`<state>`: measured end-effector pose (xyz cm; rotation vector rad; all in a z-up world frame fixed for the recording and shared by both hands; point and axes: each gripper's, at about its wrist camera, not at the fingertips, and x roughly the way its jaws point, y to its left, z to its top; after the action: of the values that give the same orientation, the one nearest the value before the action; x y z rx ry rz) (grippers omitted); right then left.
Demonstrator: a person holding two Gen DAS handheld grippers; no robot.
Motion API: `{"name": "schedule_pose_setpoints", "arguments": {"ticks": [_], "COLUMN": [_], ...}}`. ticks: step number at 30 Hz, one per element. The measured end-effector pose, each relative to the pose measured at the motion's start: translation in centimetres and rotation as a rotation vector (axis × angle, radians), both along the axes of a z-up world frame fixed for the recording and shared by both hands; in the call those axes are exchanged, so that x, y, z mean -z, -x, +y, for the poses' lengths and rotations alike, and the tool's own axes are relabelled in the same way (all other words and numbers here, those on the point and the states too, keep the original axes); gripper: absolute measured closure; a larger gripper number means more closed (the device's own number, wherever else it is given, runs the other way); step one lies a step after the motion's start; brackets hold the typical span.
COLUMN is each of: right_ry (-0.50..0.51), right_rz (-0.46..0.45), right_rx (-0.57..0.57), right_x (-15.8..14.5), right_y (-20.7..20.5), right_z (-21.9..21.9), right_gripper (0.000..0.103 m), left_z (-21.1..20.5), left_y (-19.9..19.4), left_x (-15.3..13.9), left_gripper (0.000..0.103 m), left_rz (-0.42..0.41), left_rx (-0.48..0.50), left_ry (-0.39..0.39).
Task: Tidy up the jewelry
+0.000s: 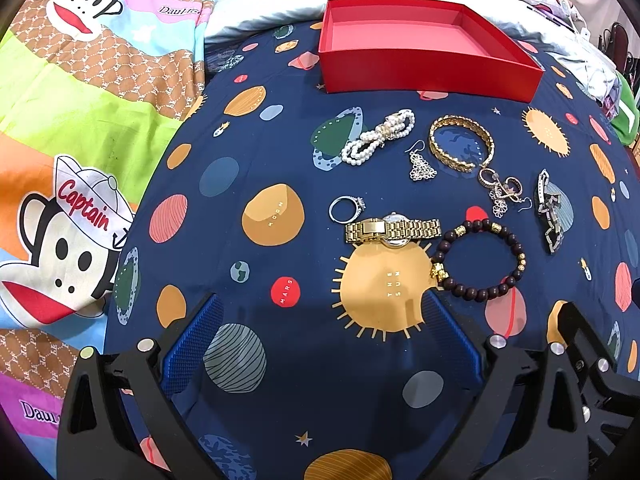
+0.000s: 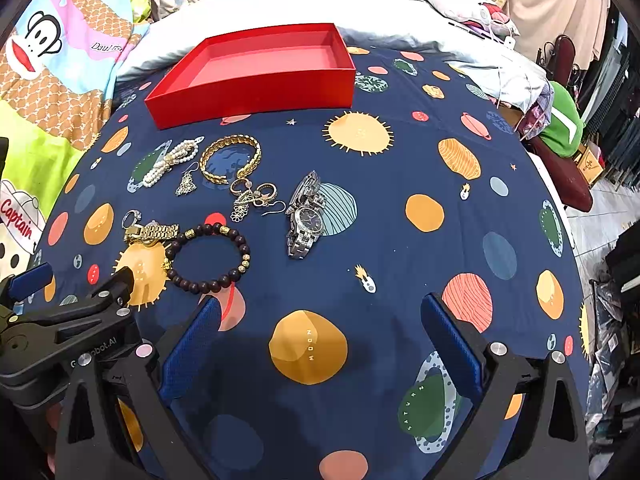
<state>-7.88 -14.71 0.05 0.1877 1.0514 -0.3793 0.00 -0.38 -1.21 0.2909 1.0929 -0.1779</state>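
Left wrist view sets the jewelry loose on a navy planet-print sheet (image 1: pixel 248 168), grouped right of centre. A gold watch (image 1: pixel 394 229) lies at the middle of the group, with a silver ring (image 1: pixel 347 208) touching its band at about 10 o'clock. A dark bead bracelet (image 1: pixel 478 258) sits just beside the watch at 4 o'clock. From the watch, a pearl bracelet (image 1: pixel 378 136) lies at 12 o'clock, a silver filigree earring (image 1: pixel 420 164) at 1 o'clock, and a gold bangle (image 1: pixel 460 142) just beyond that. A tangle of gold hoops and earrings (image 1: pixel 504 192) rests at 2 o'clock, touching the bangle's near edge. A silver watch (image 1: pixel 550 212) lies at 3 o'clock, well apart from the gold one.

An open red box (image 1: pixel 424 76) stands farther off at 12 o'clock, its floor bare, against a pale pillow (image 1: pixel 280 4). A cartoon monkey blanket (image 1: pixel 80 120) covers the bed at 9 o'clock.

Both tools hover over the sheet, touching none of the jewelry. The left gripper (image 1: pixel 320 344) has its blue-padded fingers spread wide with nothing between them. In the right wrist view the right gripper (image 2: pixel 320 344) is likewise spread wide and holds nothing, the silver watch (image 2: pixel 306 216) ahead of it at 12 o'clock.
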Motion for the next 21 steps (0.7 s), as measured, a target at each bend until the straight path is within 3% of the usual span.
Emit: {"name": "schedule_pose_setpoints", "arguments": {"ticks": [21], "right_ry": [0.001], "right_rz": [0.004], "right_rx": [0.001], "right_x": [0.11], "right_y": [-0.03], "right_z": [0.05], "right_gripper": [0.005], "left_z": [-0.03], "left_y": [0.01], "left_x": [0.14], "left_gripper": [0.008], "left_rz": [0.003], "left_rx": [0.000], "left_ry": [0.000]}}
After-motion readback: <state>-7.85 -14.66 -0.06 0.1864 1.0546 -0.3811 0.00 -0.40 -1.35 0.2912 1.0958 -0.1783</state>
